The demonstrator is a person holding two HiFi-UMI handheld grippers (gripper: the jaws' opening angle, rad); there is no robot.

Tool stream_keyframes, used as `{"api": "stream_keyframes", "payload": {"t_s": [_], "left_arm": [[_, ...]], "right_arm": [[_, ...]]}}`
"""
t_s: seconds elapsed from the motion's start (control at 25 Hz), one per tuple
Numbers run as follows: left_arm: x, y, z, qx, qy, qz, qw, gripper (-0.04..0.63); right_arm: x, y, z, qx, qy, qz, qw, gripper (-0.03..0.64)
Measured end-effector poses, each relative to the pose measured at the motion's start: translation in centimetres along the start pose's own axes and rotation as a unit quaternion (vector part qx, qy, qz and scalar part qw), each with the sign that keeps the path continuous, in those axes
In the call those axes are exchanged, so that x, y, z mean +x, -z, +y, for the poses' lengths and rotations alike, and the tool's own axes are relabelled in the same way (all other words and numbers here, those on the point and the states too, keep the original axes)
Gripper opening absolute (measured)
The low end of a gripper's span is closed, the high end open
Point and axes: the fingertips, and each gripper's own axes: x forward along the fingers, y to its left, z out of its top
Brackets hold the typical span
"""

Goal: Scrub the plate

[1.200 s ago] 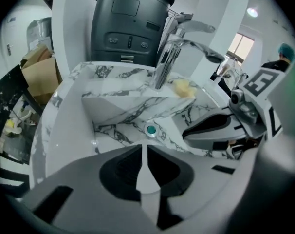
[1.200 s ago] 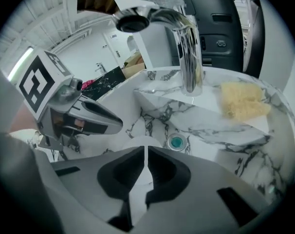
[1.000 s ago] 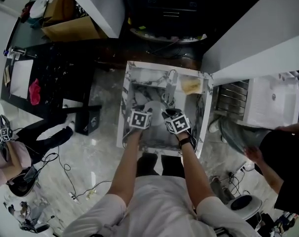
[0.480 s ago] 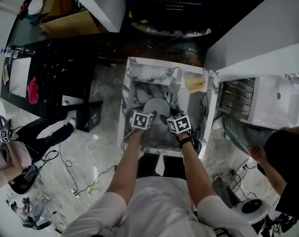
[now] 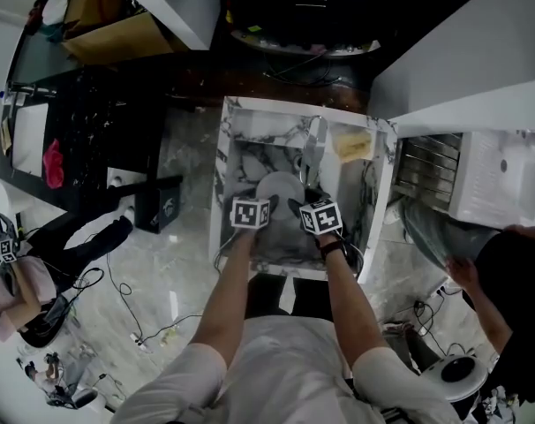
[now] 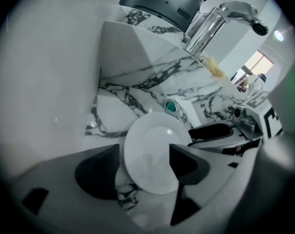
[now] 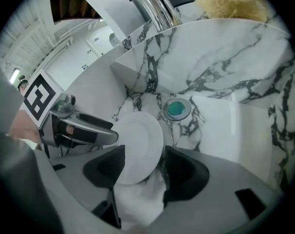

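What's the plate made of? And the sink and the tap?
Plate: probably glazed ceramic, maybe hard plastic; plain white, smooth, with a small glint. Sink: marble or marble-look stone, white with grey veins. Tap: polished metal, mirror-bright.

White round plate lying in marbled sink near teal drain; white cloth at its edge.

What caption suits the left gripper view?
Left gripper, jaws open, facing a white plate in the marble sink, drain beyond.
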Motion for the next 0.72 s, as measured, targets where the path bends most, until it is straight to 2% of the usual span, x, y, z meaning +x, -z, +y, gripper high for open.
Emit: {"api": "stream_keyframes", "payload": {"t_s": [0.16, 0.32, 0.4, 0.44, 0.52, 0.56, 0.6, 0.64, 0.72], "left_arm": [[0.2, 0.4, 0.6, -0.011, -0.002, 0.001, 0.9999, 0.301], [0.2, 0.2, 0.9, -0.029, 0.005, -0.004, 0.9996, 0.301], [0.1, 0.2, 0.8, -0.028, 0.011, -0.001, 0.9995, 0.301], [0.1, 0.3, 0.7, -0.022, 0.011, 0.004, 0.9997, 0.298], [0.0, 0.7, 0.7, -0.016, 0.007, 0.017, 0.9997, 0.274], [-0.1, 0.9, 0.7, -0.020, 0.005, 0.021, 0.9996, 0.249], [-0.3, 1.0, 0.8, -0.025, 0.002, 0.021, 0.9994, 0.197], [-0.5, 1.0, 0.7, -0.029, 0.001, 0.019, 0.9994, 0.139], [-0.9, 0.8, 0.5, -0.027, 0.003, 0.012, 0.9995, 0.081]], "right_arm": [[0.7, 0.7, -0.3, -0.019, 0.011, 0.009, 1.000, 0.255], [0.3, 0.5, -0.8, -0.025, 0.030, 0.005, 0.999, 0.215], [0.4, 0.4, -0.7, -0.023, 0.029, 0.004, 0.999, 0.172], [0.5, 0.5, -0.7, -0.018, 0.030, 0.003, 0.999, 0.129], [0.5, 0.7, -1.0, 0.007, 0.037, -0.007, 0.999, 0.101], [0.2, 0.7, -1.3, 0.025, 0.041, -0.013, 0.999, 0.093], [-0.2, 0.6, -1.6, 0.041, 0.043, -0.017, 0.998, 0.085], [-0.6, 0.5, -1.8, 0.050, 0.046, -0.021, 0.997, 0.080], [-1.4, 0.5, -2.3, 0.052, 0.051, -0.024, 0.997, 0.073]]}}
